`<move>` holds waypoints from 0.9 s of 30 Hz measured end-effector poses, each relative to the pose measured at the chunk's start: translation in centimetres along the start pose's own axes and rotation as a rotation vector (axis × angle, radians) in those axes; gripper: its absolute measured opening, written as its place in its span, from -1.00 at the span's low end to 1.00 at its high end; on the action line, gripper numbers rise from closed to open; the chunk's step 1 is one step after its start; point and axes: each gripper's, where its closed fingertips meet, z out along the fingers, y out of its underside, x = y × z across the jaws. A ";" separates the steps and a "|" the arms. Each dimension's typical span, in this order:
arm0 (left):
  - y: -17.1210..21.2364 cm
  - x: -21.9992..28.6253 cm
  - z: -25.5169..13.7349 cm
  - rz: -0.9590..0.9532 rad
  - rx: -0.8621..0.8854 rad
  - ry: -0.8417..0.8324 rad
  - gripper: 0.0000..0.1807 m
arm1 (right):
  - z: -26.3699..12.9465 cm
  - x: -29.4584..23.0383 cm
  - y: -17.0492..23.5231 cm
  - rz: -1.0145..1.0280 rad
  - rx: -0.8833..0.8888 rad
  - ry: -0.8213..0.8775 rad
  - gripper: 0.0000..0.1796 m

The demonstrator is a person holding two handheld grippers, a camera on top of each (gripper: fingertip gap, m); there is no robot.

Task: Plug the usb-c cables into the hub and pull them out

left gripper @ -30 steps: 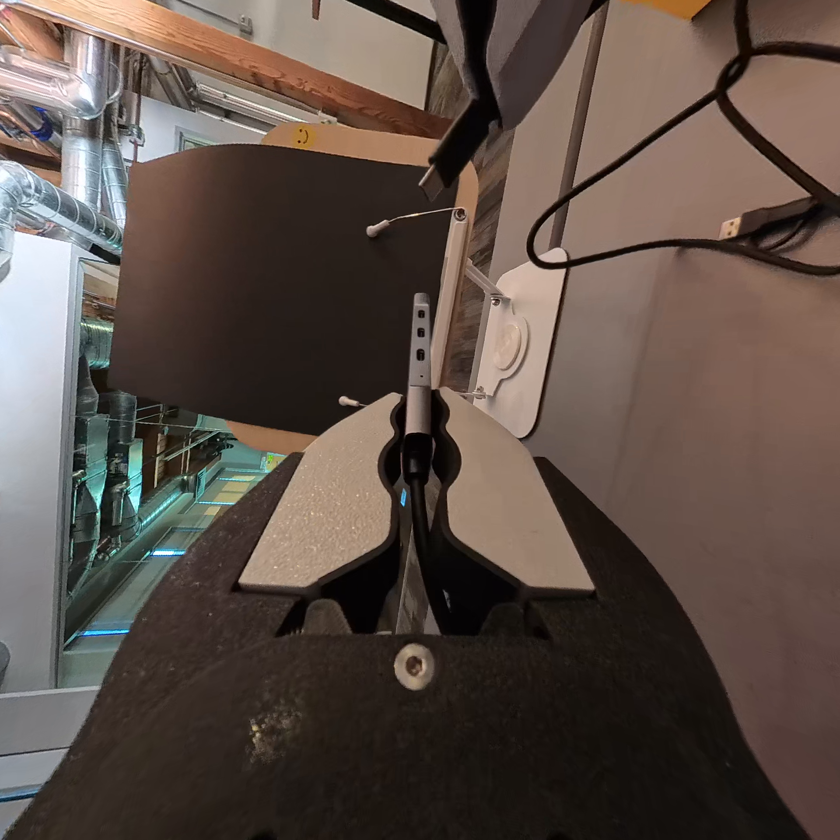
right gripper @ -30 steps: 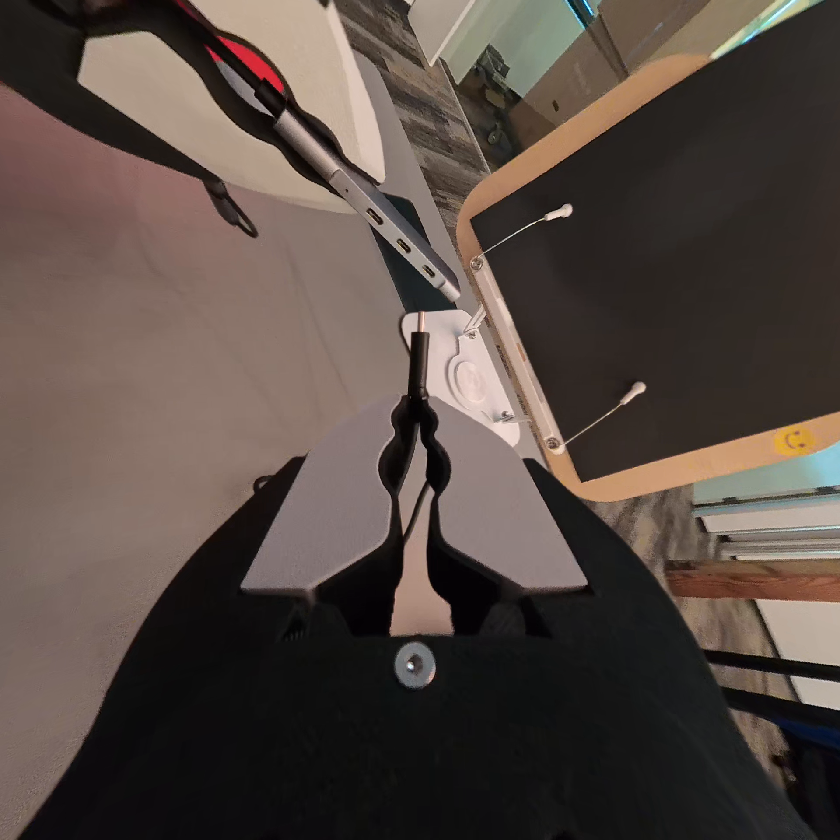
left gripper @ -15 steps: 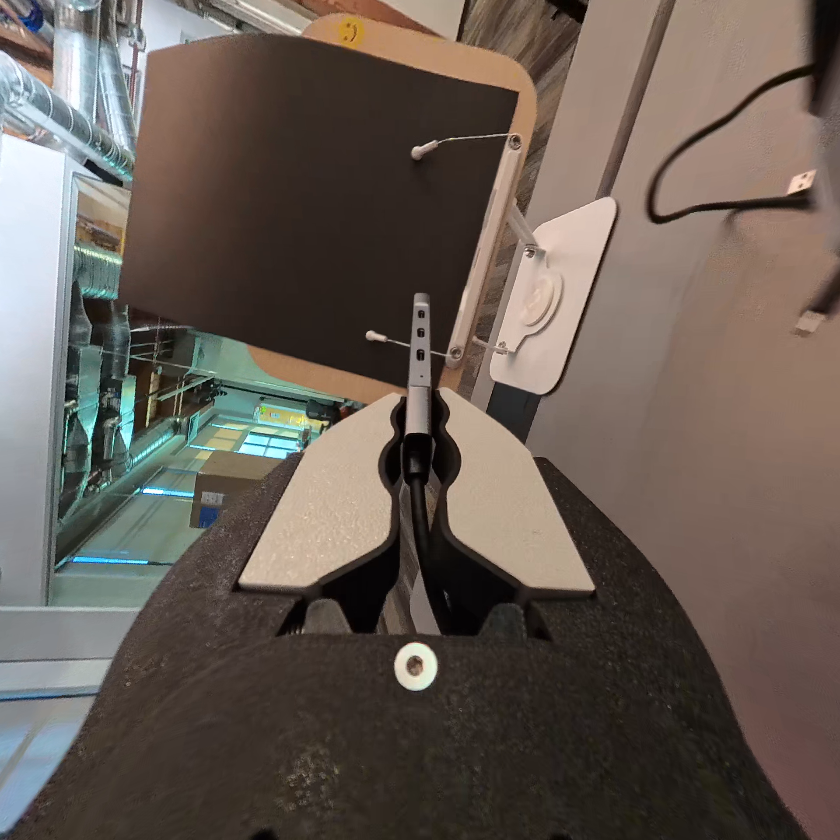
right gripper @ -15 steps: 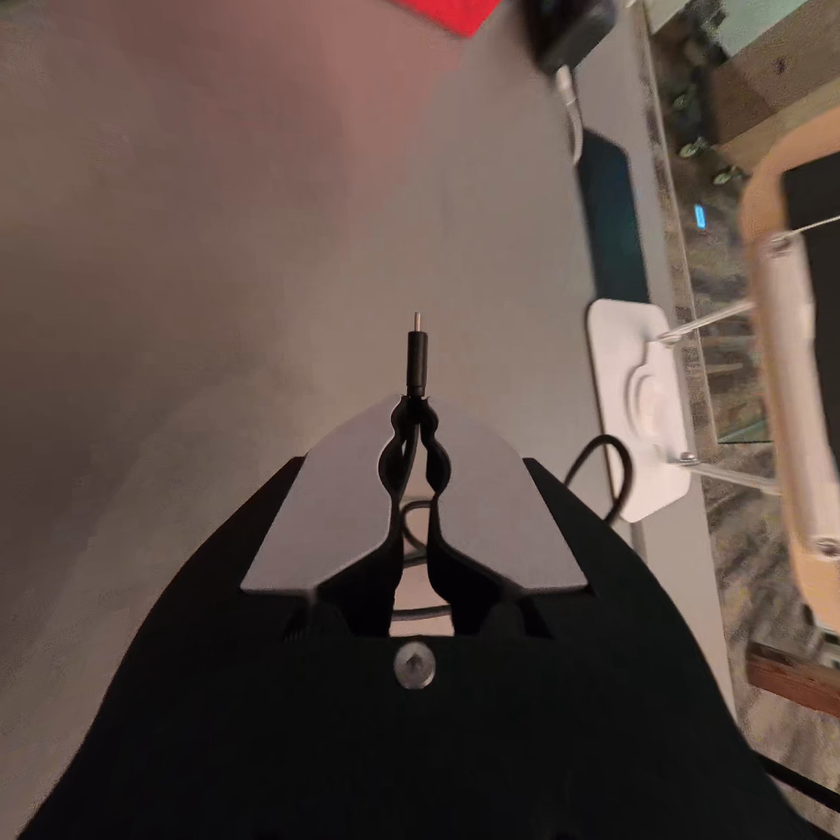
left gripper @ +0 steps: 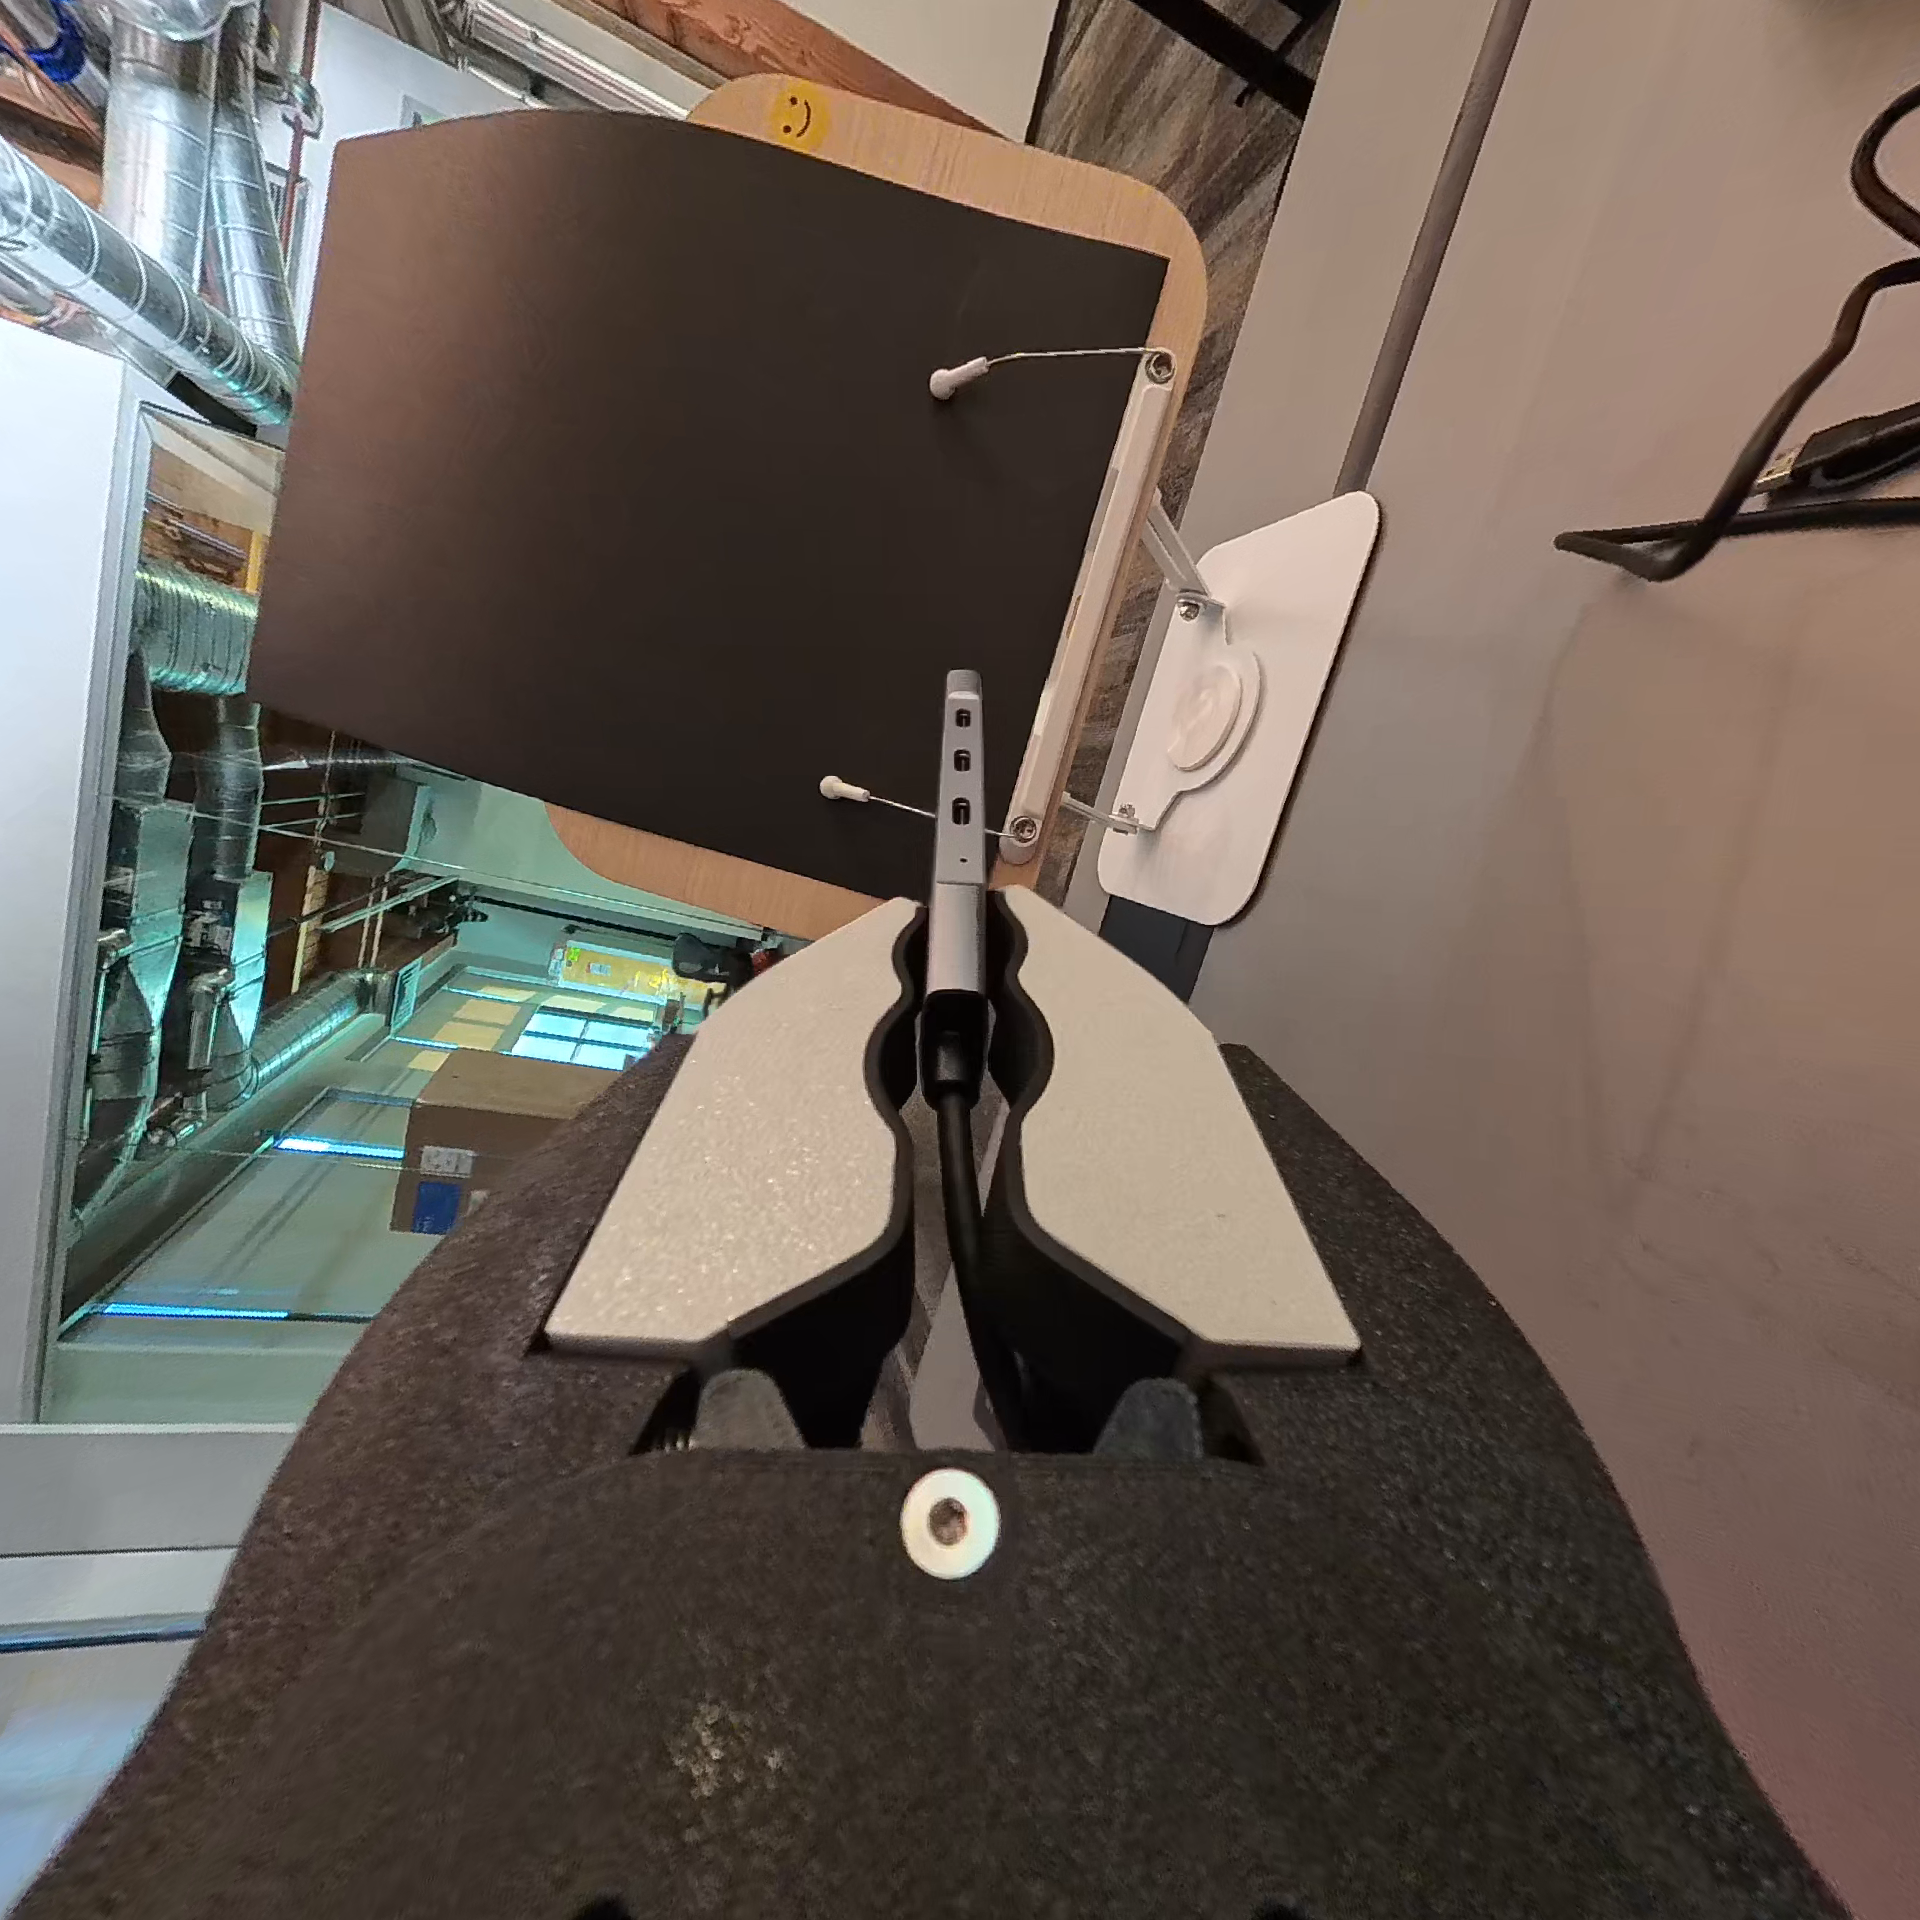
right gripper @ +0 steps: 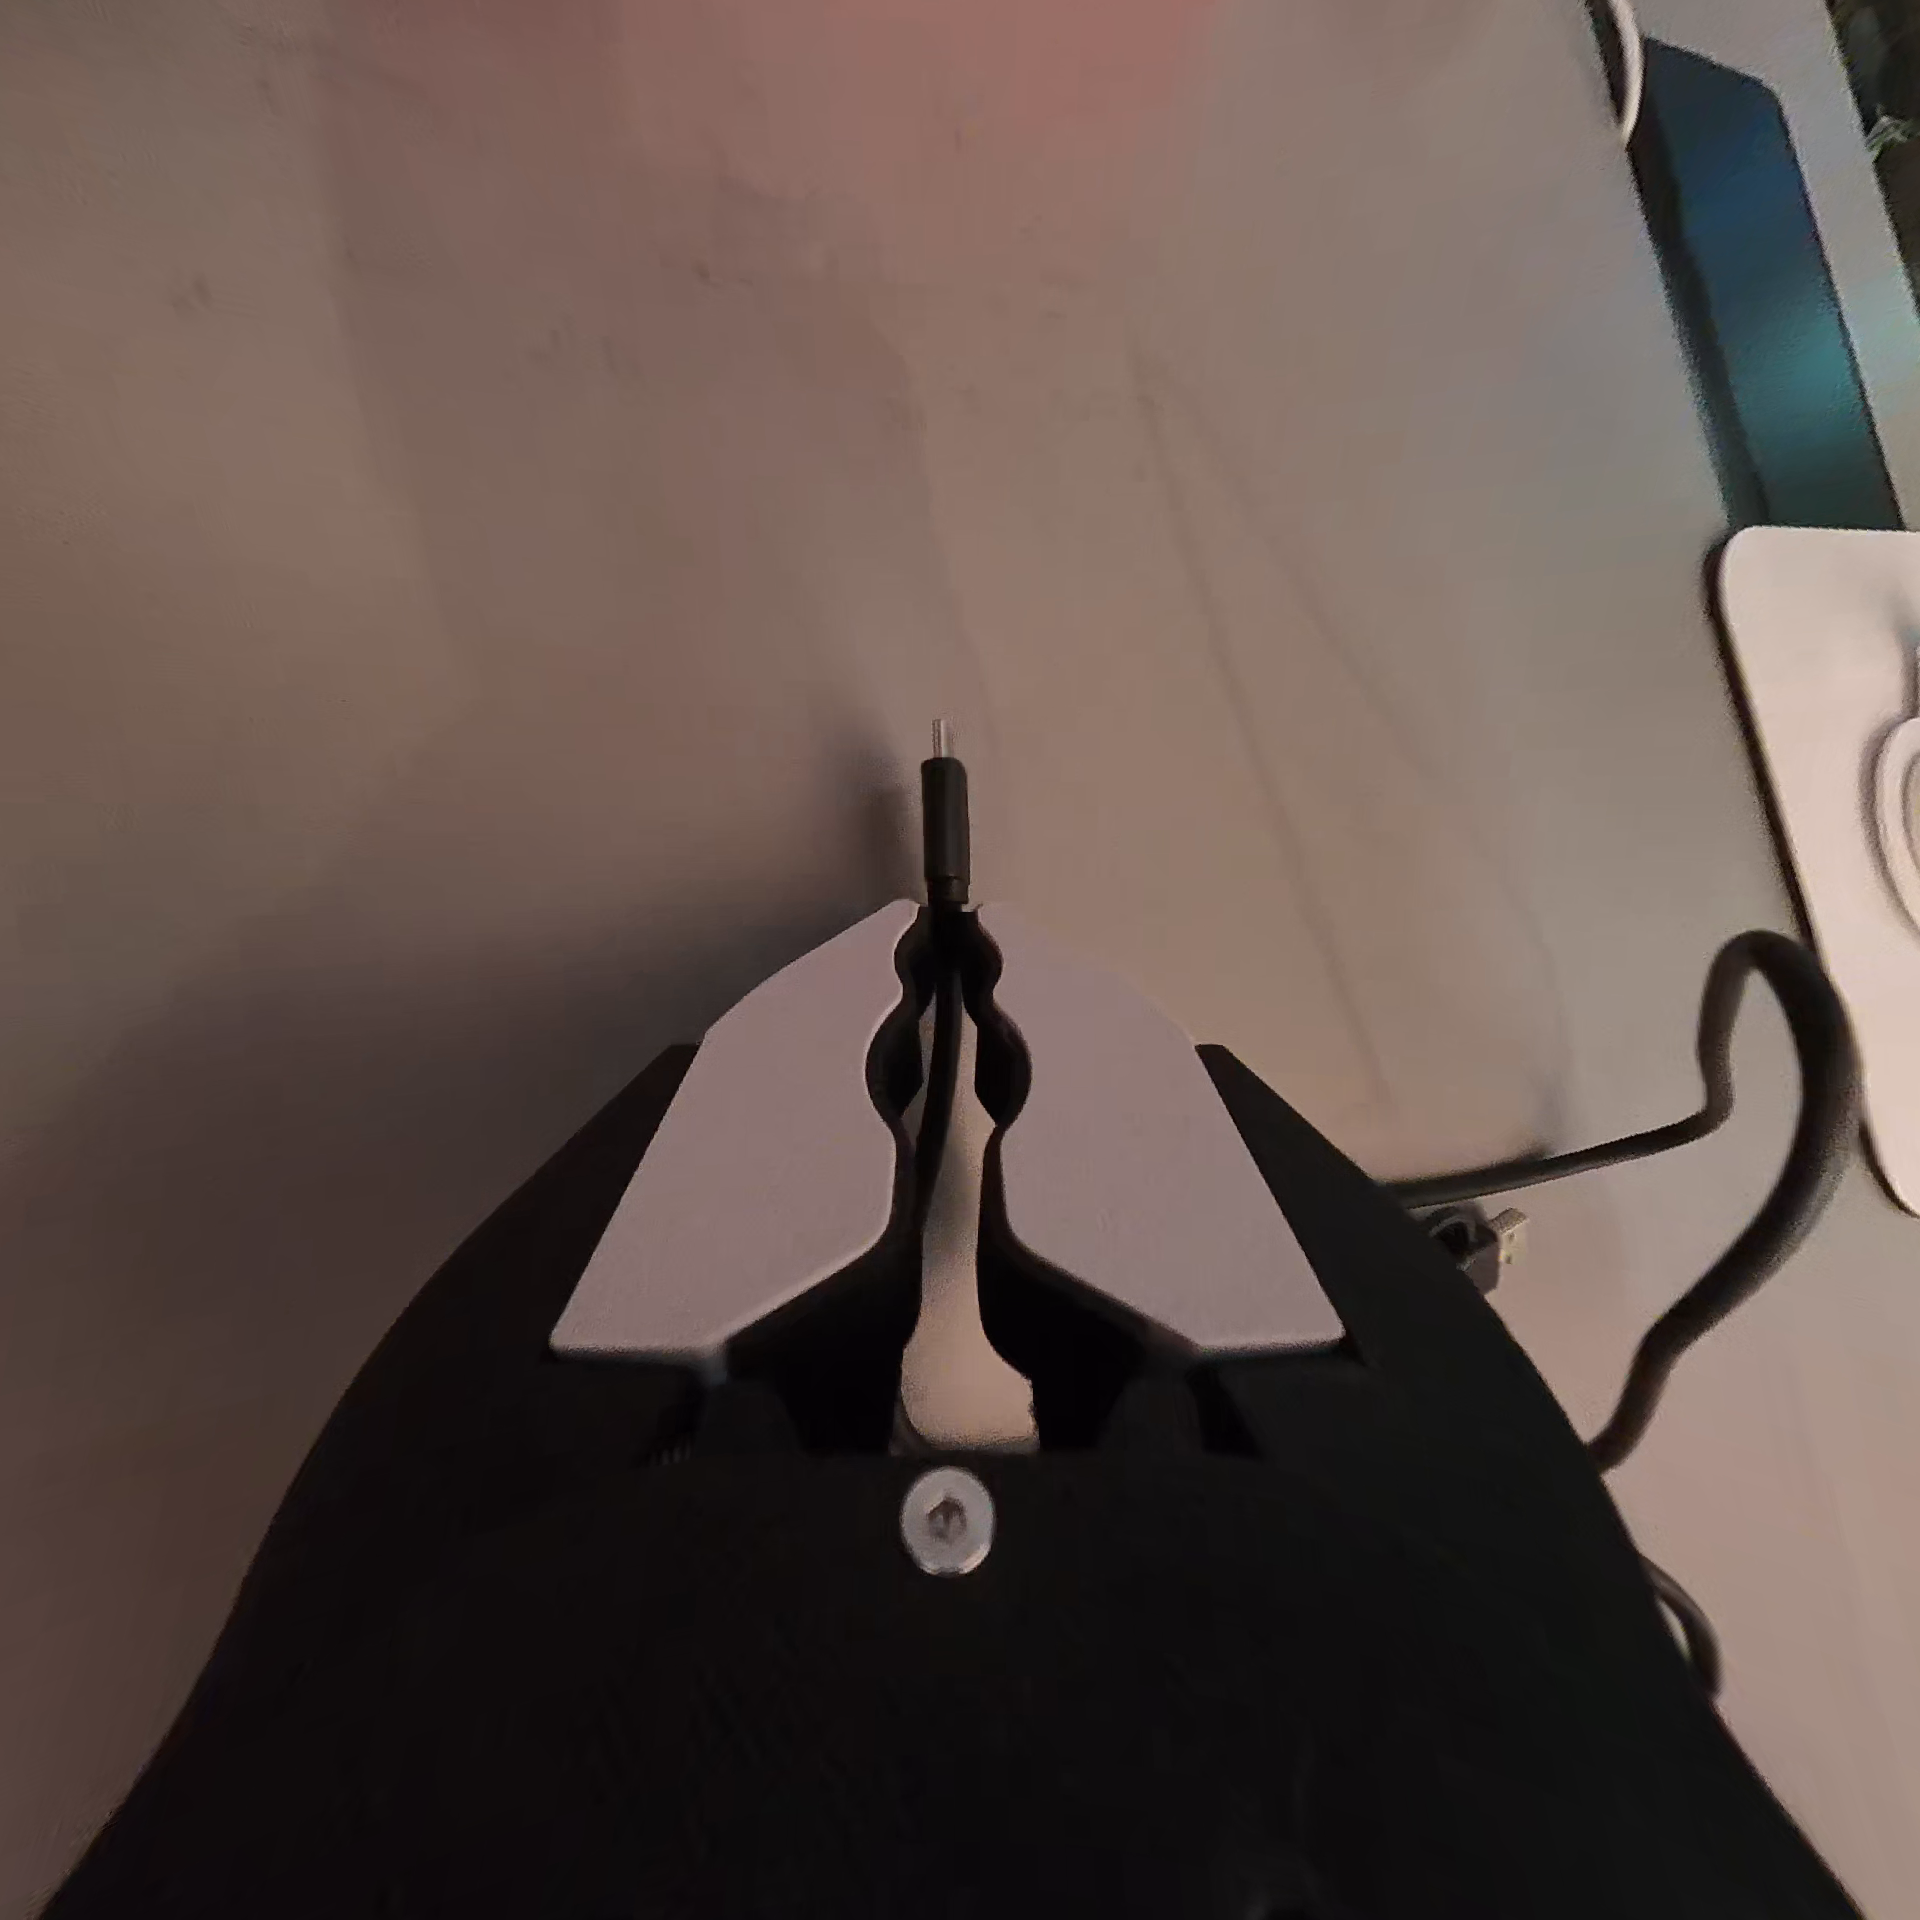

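Now between plug and hub: both held, not yet mated.
Left gripper (left gripper: 961, 914) clamped on grey USB-C hub (left gripper: 962, 790), ports bare; right gripper (right gripper: 948, 906) pinching USB-C plug (right gripper: 948, 821) above counter (right gripper: 520, 520), hub out of view there. Next, presumably: swing plug to port, align.

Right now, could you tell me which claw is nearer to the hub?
Left. The left claw is shut on the hub itself. The right claw grips a cable plug over the table; no hub shows in its view.
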 end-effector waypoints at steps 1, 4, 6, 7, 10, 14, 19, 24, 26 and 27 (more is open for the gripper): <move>0.0 0.2 0.1 -0.004 0.001 0.012 -0.90 | 0.1 -0.2 0.2 -0.001 -0.007 -0.007 -0.94; -0.3 1.4 0.7 -0.027 0.030 0.068 -0.90 | 0.1 -0.7 0.2 0.005 0.031 -0.042 -0.93; -0.5 2.7 1.1 -0.047 0.055 0.138 -0.90 | -0.6 -0.7 0.0 0.044 0.063 -0.089 -0.87; -0.6 3.5 1.3 -0.045 0.068 0.177 -0.90 | -1.3 -0.7 -0.4 0.059 0.103 -0.115 -0.82; -1.0 5.9 2.1 -0.061 0.107 0.271 -0.90 | -4.8 0.8 -3.4 0.093 0.313 -0.100 -0.68; -1.9 9.4 2.7 -0.059 0.172 0.407 -0.90 | -9.7 7.0 -6.6 -0.073 0.517 0.302 -0.55; -2.1 11.8 2.9 -0.041 0.207 0.505 -0.90 | -6.5 9.2 -6.6 -0.309 0.367 0.365 -0.56; -1.6 13.0 2.6 -0.045 0.190 0.578 -0.90 | -3.2 9.1 -6.1 -0.337 0.311 0.218 -0.88; -0.5 13.2 2.9 -0.076 0.102 0.594 -0.90 | -2.0 9.5 -5.8 -0.314 0.287 0.205 -0.88; 0.2 13.0 3.0 -0.080 0.052 0.587 -0.86 | -1.2 10.0 -5.3 -0.327 0.246 0.230 -0.88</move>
